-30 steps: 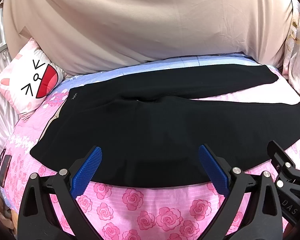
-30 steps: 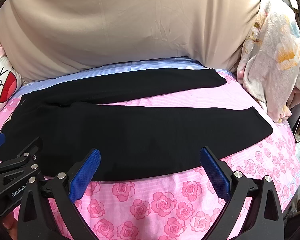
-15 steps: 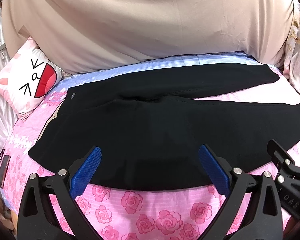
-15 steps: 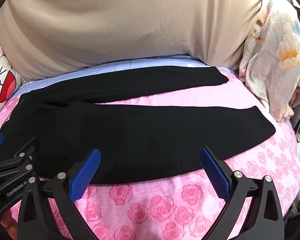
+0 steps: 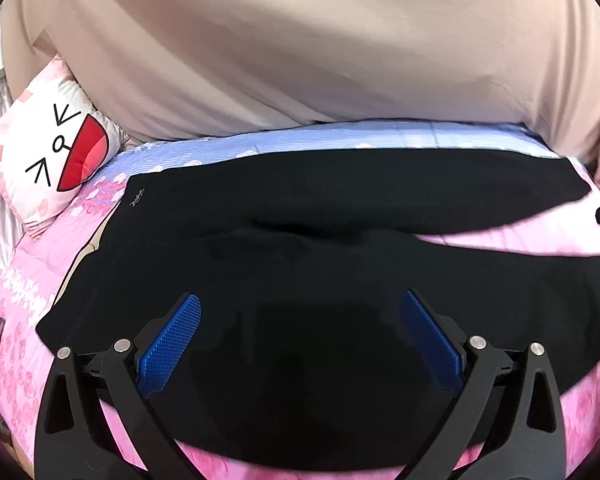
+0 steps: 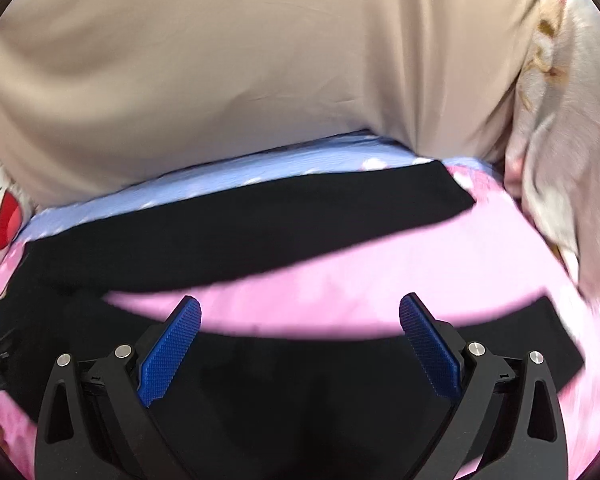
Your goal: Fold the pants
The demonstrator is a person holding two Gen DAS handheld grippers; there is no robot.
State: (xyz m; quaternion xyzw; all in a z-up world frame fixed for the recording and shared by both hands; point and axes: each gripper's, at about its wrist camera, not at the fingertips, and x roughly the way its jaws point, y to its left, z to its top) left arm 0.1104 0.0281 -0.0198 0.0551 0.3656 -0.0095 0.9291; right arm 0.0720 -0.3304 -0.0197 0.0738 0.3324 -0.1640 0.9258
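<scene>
Both grippers have advanced over the near hem line since the earlier frames: the rose-print sheet that showed below the fingers is now mostly covered by black fabric, and both views are motion-blurred, the right one more so. Judgement: approach phase for the first grasp — nothing lifted yet.

Near: left gripper (image 5: 300, 344) has its blue pads spread wide, nothing between them; it hangs over the seat and waist part of the black pants (image 5: 300, 264). Whether the fingertips touch the cloth cannot be told. Right gripper (image 6: 300, 344) is likewise spread and empty, positioned above the near leg (image 6: 340, 380), with the pink sheet (image 6: 340, 276) showing in the gap just past its pads.

Middle: the pants lie flat on the bed, waistband to the left, legs running right and splayed apart in a narrow V. The far leg (image 6: 260, 228) sits along the blue striped band of the bedding (image 5: 300, 140). A small logo (image 5: 137, 198) marks the far corner of the waist.

Far: cat-face pillow (image 5: 56, 148) at left, a beige cloth backdrop (image 5: 300, 48) behind, floral fabric (image 6: 572, 120) hanging at right.

Implication: with both claws now over the near leg's edge, the likely next step is pinching that edge at two points and carrying it over onto the far leg. Risk — dark fabric hides the edge; a pinch may catch the sheet too.
</scene>
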